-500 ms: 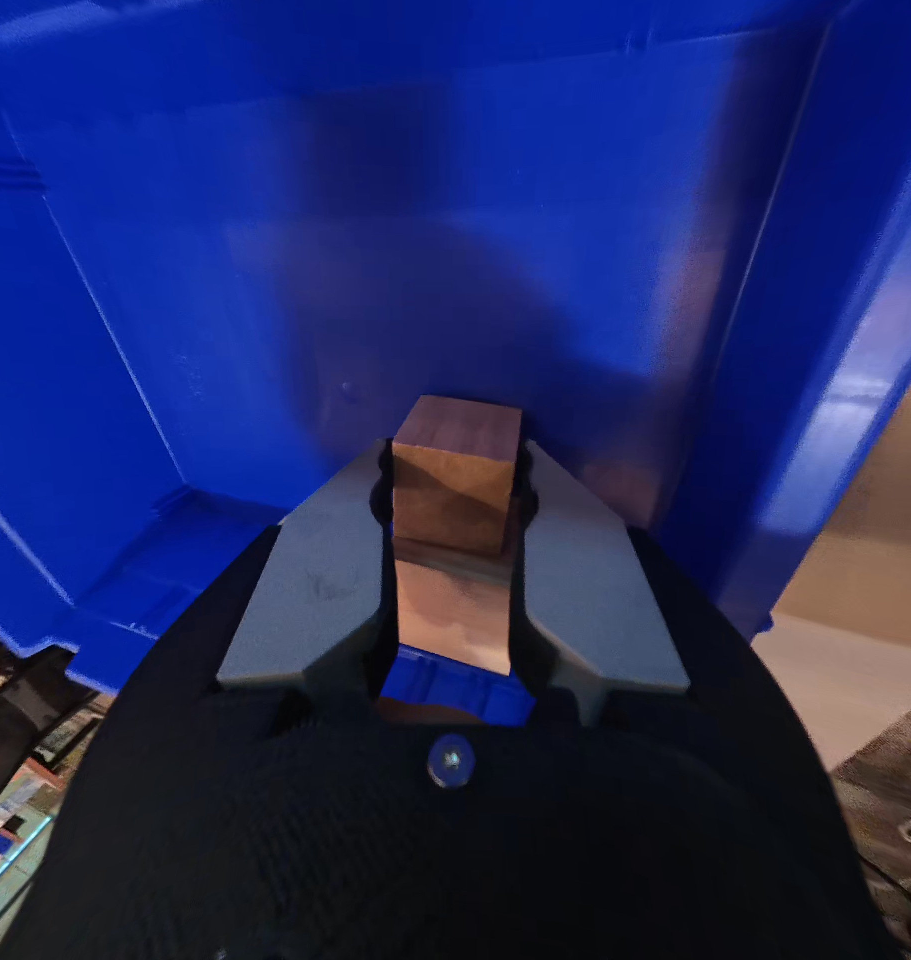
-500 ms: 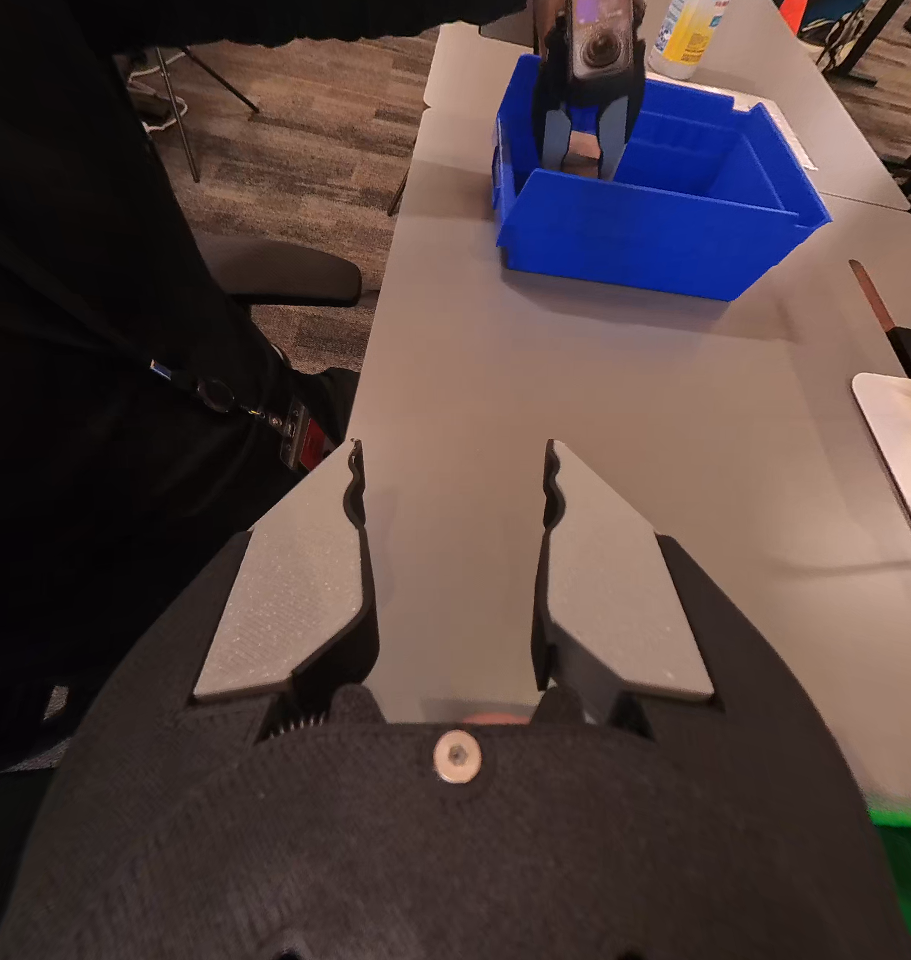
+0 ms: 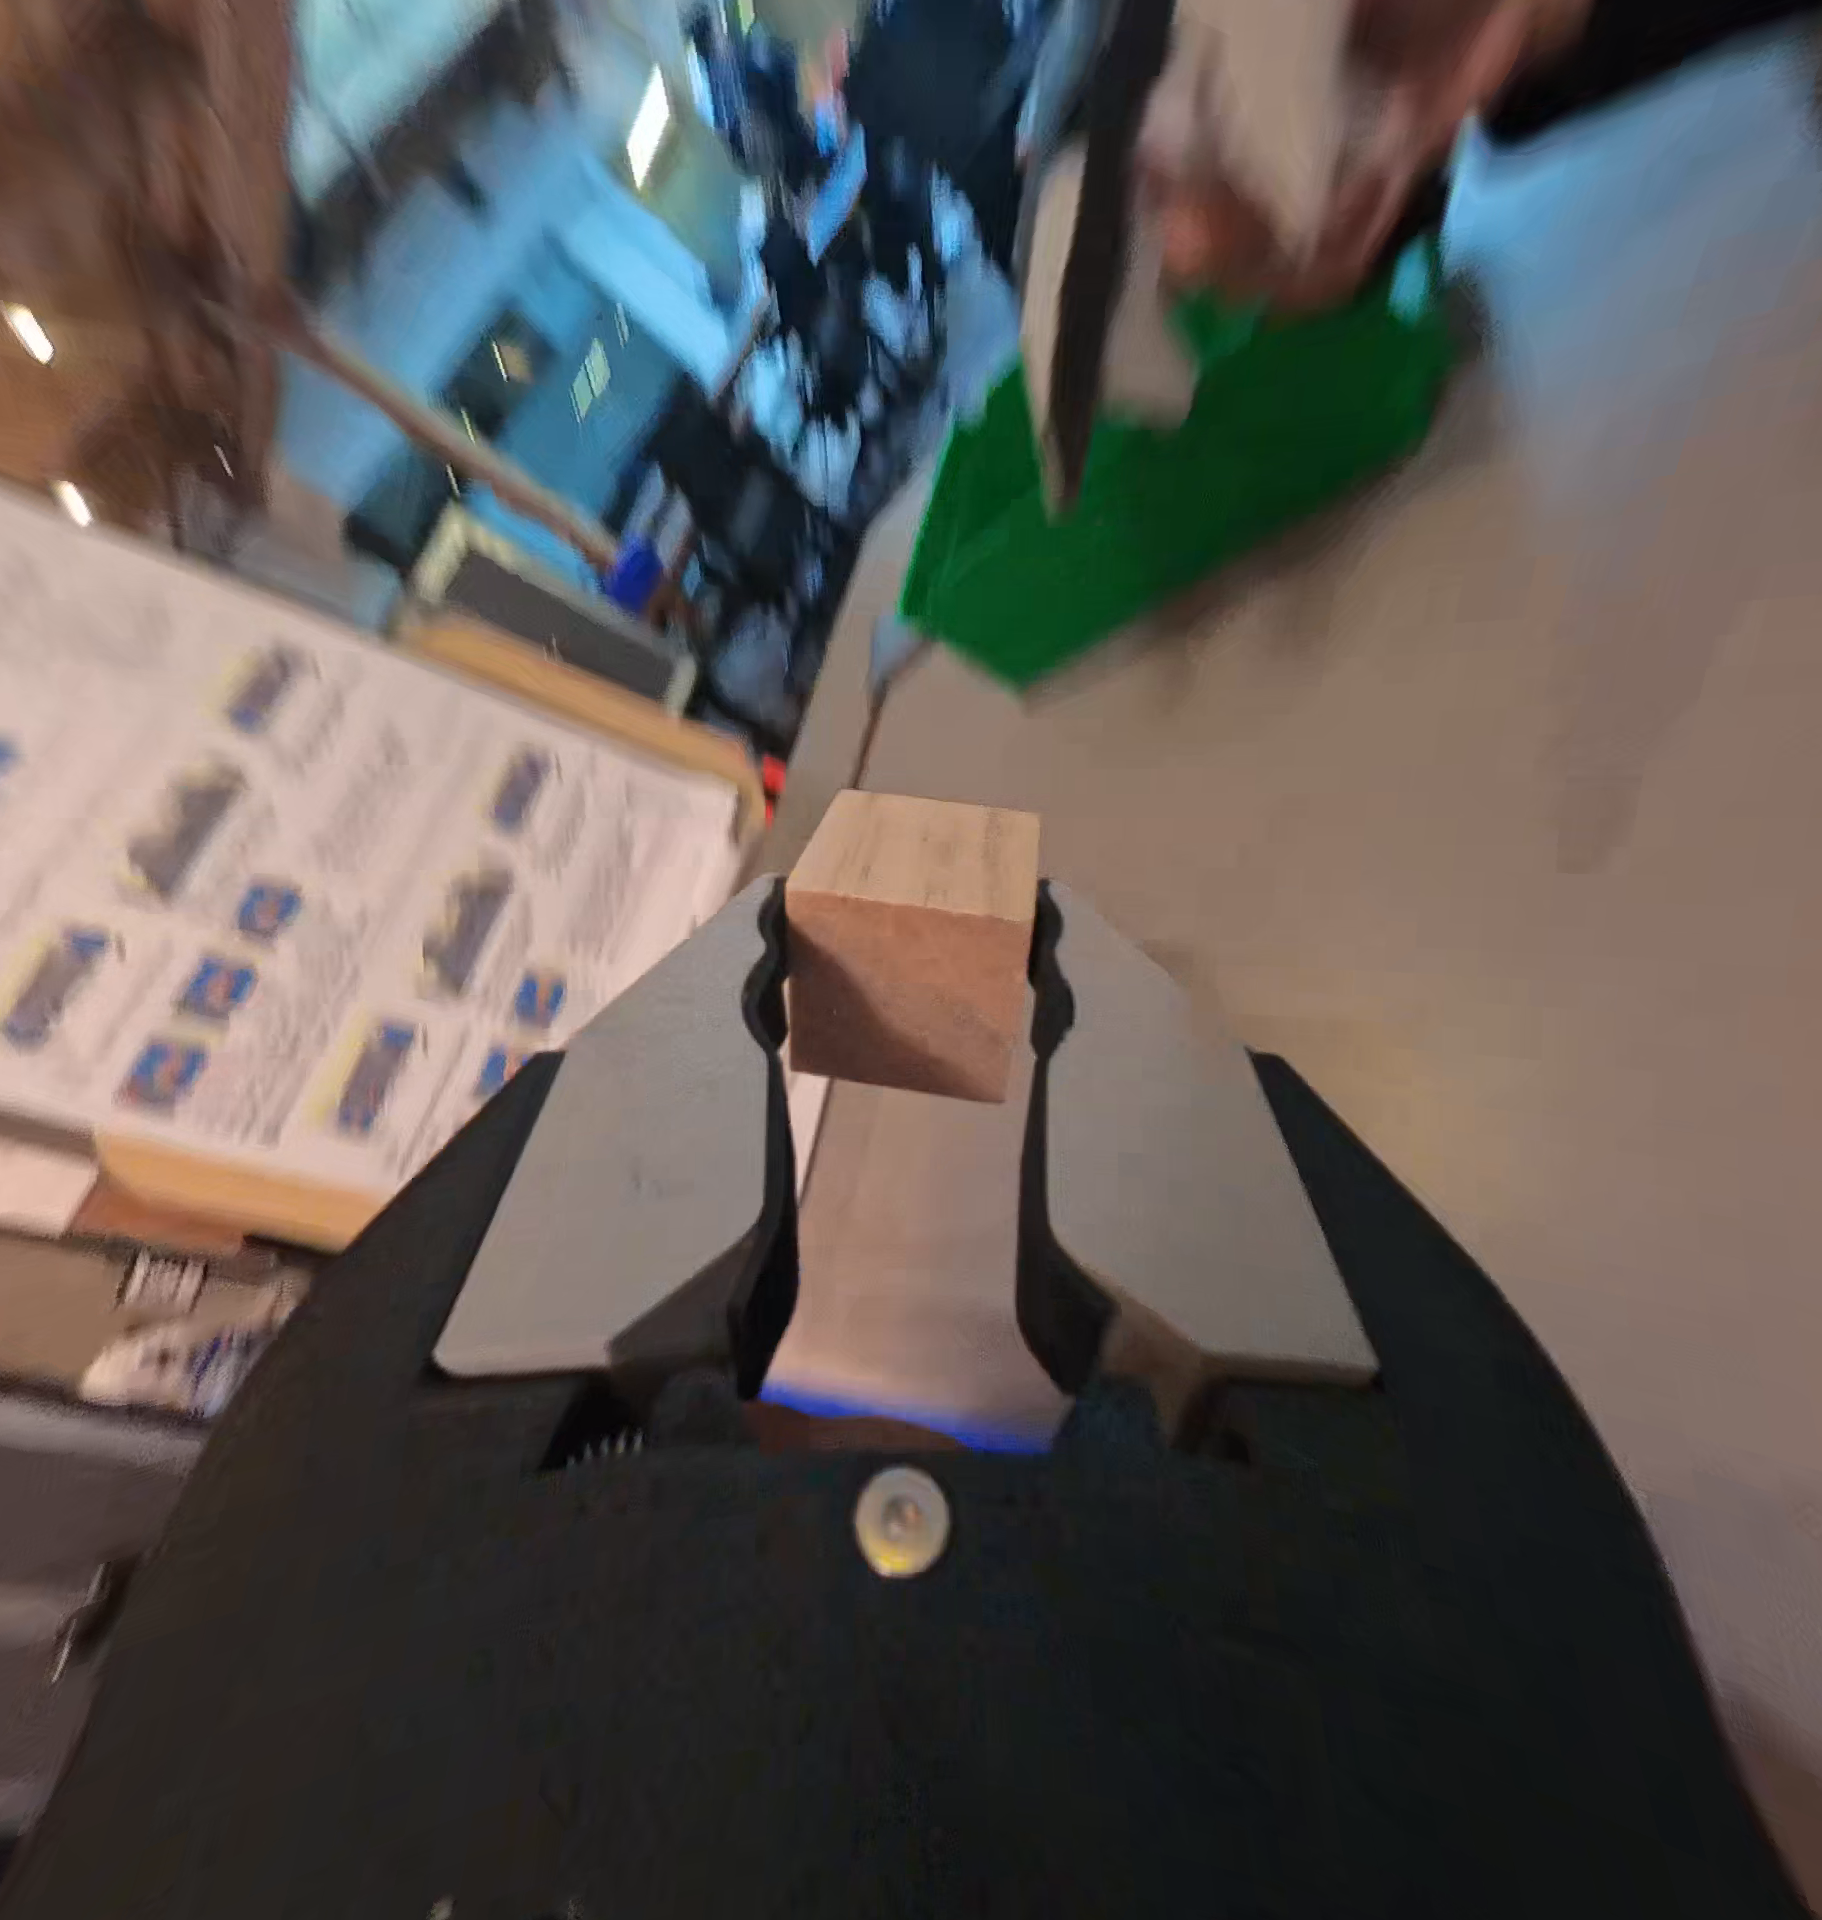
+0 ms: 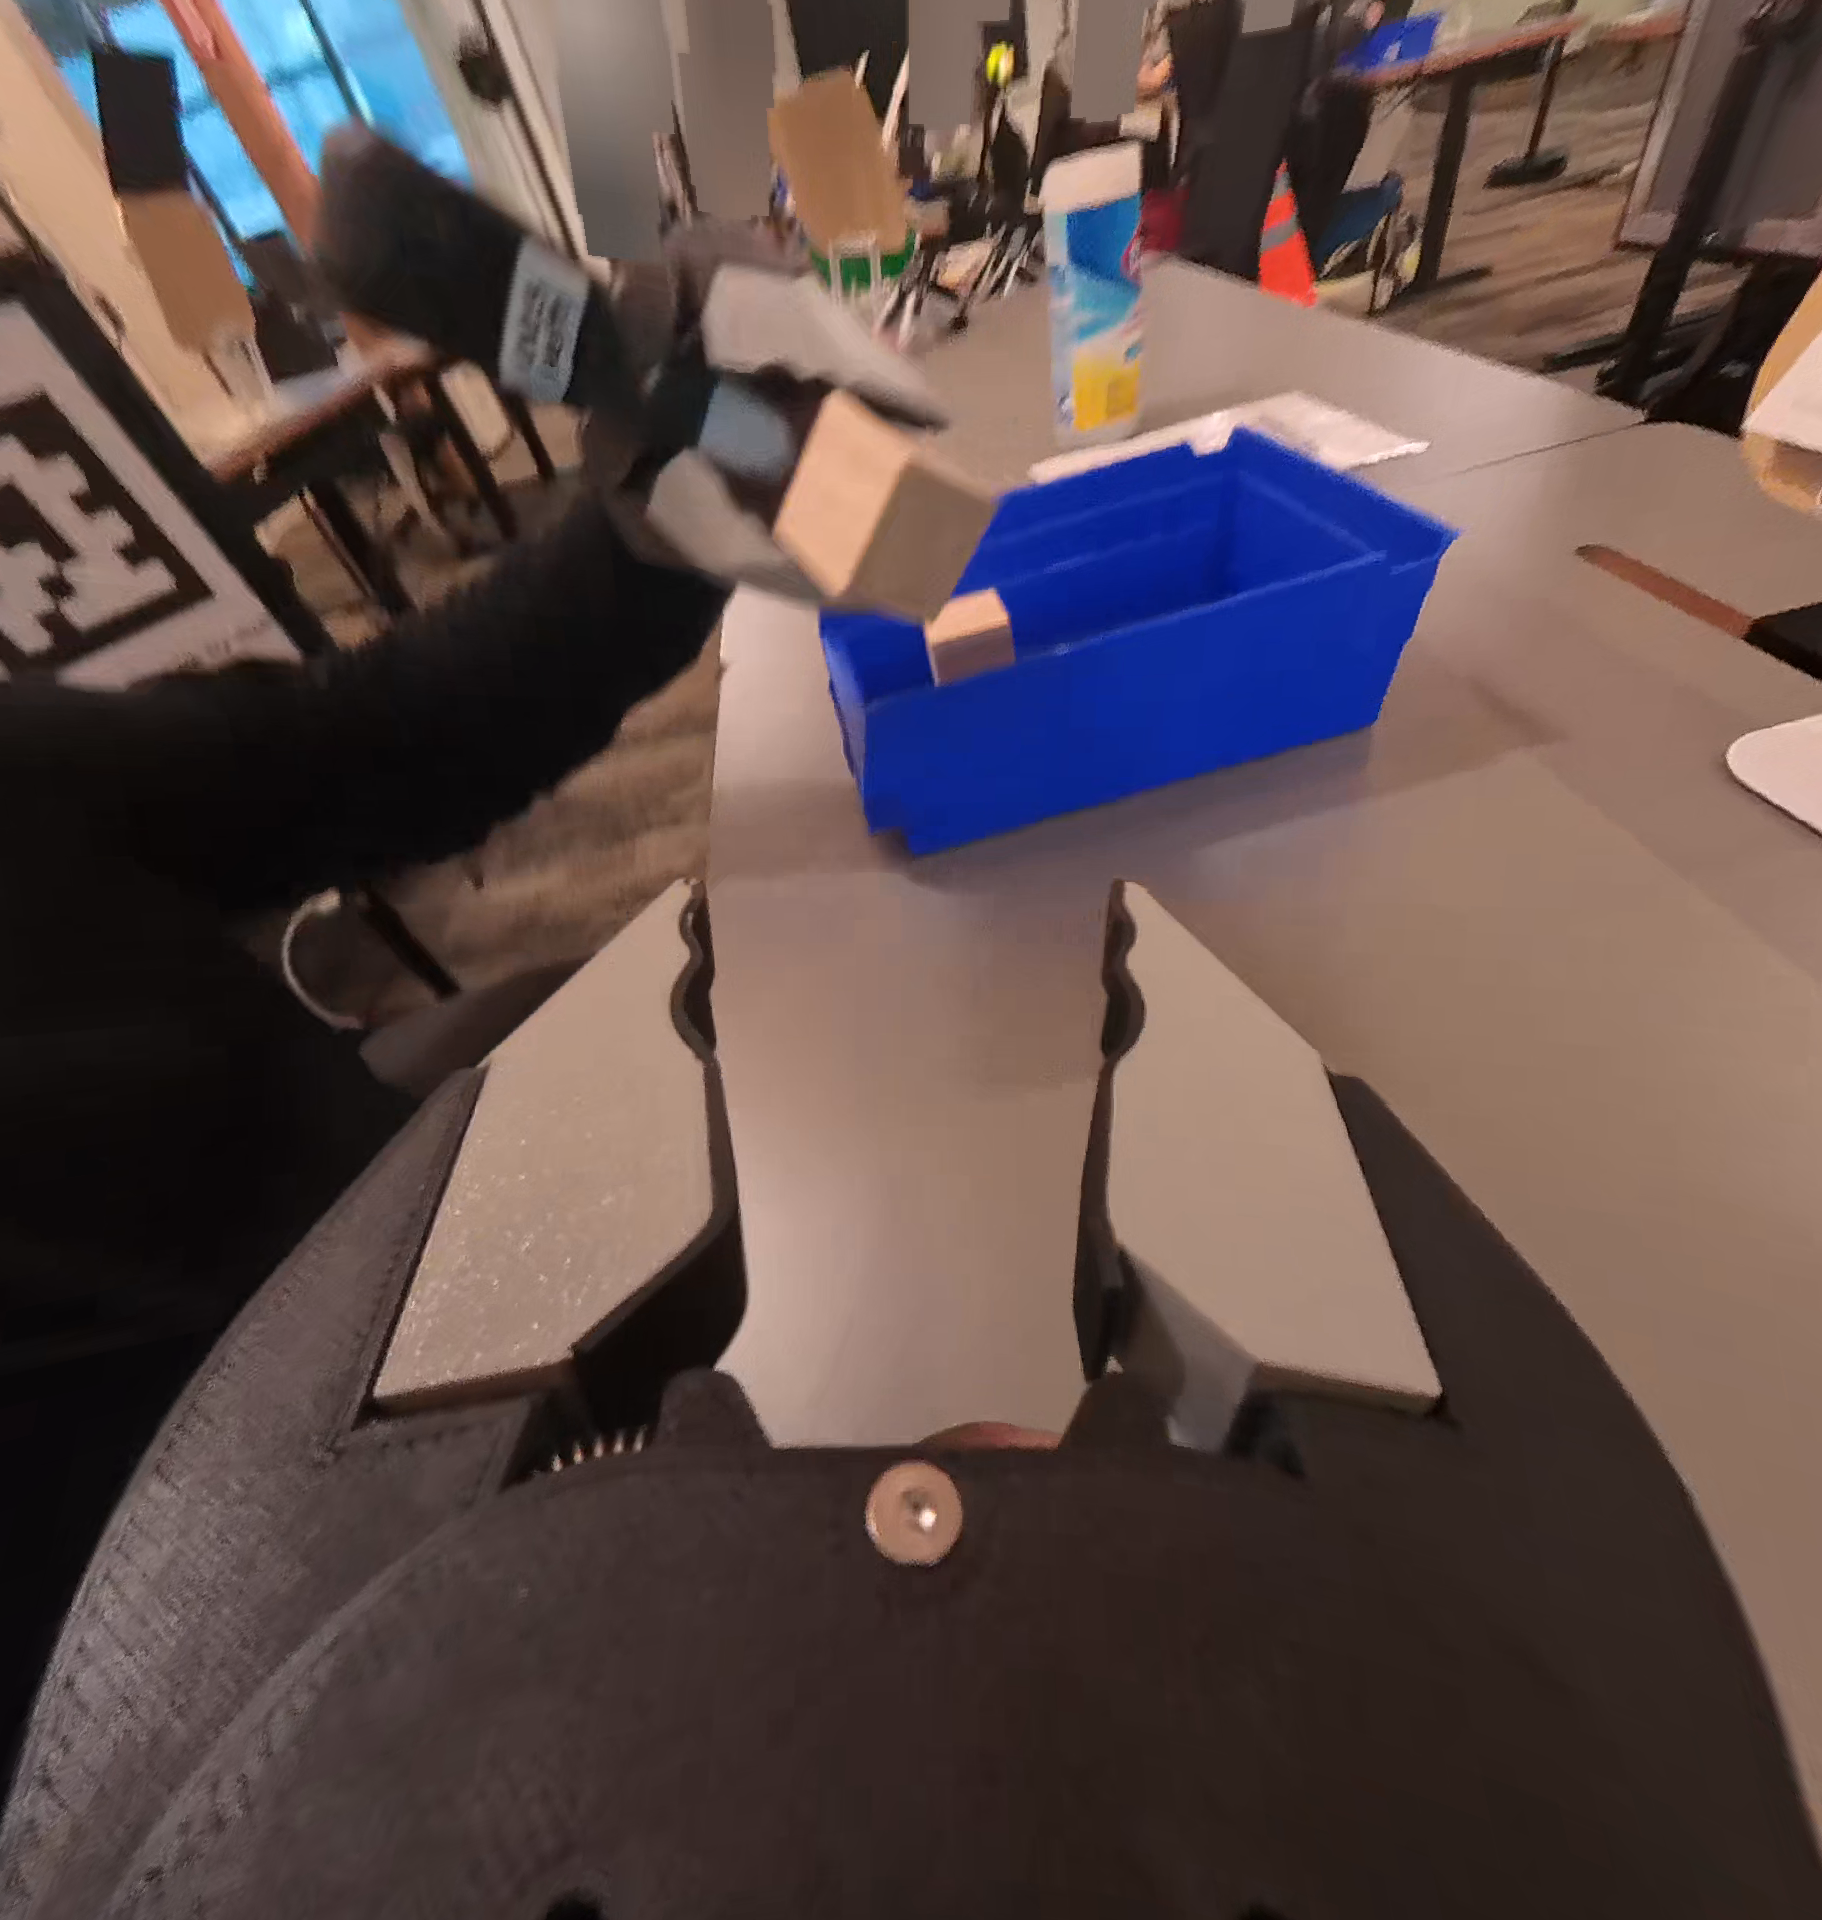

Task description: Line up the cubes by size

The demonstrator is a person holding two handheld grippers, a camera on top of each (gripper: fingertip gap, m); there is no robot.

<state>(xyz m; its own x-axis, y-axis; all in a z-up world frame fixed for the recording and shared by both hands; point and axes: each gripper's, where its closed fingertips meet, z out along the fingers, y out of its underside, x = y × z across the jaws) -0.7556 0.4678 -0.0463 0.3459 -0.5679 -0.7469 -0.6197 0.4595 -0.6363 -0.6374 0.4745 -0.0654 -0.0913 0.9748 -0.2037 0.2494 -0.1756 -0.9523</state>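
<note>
Left gripper (image 3: 912, 935) grips a cube (image 3: 912, 961) aloft for placing on the table (image 4: 1302, 1039); right gripper (image 4: 912, 966) open, empty.

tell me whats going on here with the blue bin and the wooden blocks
A person is working with a handheld gripper in each hand. The left gripper is clamped on a wooden cube and holds it in the air beside the blue bin; the blur suggests fast movement. A smaller cube sits at the bin's near end. The right gripper is open and empty above the grey table, where no cubes are lined up yet.
</note>
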